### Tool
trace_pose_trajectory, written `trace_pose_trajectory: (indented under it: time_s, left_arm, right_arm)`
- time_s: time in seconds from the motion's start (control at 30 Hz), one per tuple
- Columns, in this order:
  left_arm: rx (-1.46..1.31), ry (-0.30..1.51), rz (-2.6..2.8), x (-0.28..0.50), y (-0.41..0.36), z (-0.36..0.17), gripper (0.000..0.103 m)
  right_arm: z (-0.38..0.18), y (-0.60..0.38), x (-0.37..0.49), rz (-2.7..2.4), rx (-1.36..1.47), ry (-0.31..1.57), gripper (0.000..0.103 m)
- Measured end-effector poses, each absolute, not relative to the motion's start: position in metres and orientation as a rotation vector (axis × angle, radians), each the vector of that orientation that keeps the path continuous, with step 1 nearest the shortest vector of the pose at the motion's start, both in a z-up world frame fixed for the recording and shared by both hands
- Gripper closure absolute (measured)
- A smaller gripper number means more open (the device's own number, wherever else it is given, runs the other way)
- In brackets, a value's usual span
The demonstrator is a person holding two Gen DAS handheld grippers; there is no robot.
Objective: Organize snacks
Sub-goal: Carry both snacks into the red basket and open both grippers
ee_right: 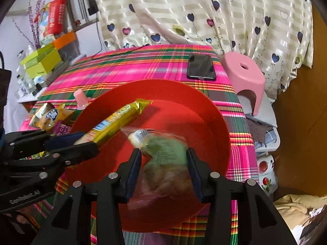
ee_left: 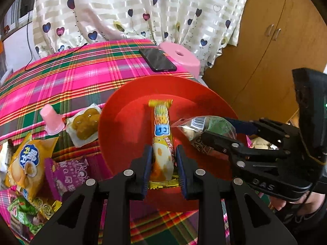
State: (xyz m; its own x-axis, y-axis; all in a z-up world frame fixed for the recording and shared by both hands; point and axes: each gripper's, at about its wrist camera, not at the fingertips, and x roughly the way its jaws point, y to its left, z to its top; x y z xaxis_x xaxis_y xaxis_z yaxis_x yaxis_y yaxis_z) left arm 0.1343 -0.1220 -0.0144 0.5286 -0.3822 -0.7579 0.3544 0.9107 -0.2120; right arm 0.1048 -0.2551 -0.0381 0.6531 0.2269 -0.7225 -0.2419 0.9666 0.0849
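Two snacks hang over the red bowl (ee_left: 114, 110); the left gripper (ee_left: 163, 166) clamps a yellow bar (ee_left: 162, 134), the right gripper (ee_right: 163, 173) stands parted around a blurred green packet (ee_right: 165, 153); next, seemingly, both drop inside.

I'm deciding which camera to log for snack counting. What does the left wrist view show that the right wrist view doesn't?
Only the left wrist view: a pack of yellow-green sweets, a purple packet and a green packet left of the bowl.
Only the right wrist view: green boxes on a side shelf.
Both: the red bowl, the yellow bar clamped by the left gripper, the clear bag between the right gripper fingers, and the phone.
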Motion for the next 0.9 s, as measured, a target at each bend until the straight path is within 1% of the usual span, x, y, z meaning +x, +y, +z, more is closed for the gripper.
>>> trace_pose_trajectory:
  time_s: [0.07, 0.37, 0.73, 0.9]
  left_arm:
    - [-0.046, 0.926, -0.461, 0.136, -0.123, -0.017, 0.078]
    - [-0.081, 0.921, -0.504, 0.128, -0.120, -0.011, 0.077]
    - [-0.079, 0.826, -0.432, 0.097, -0.088, 0.008, 0.077]
    - [-0.085, 0.797, -0.378, 0.085, -0.069, 0.009, 0.077]
  right_arm:
    - [-0.036, -0.256, 0.103, 0.273, -0.020, 0.808, 0.052]
    - [-0.027, -0.256, 0.086, 0.275, -0.014, 0.787, 0.052]
    - [-0.008, -0.246, 0.059, 0.295, -0.017, 0.734, 0.052]
    - [-0.004, -0.236, 0.052, 0.324, -0.029, 0.722, 0.052]
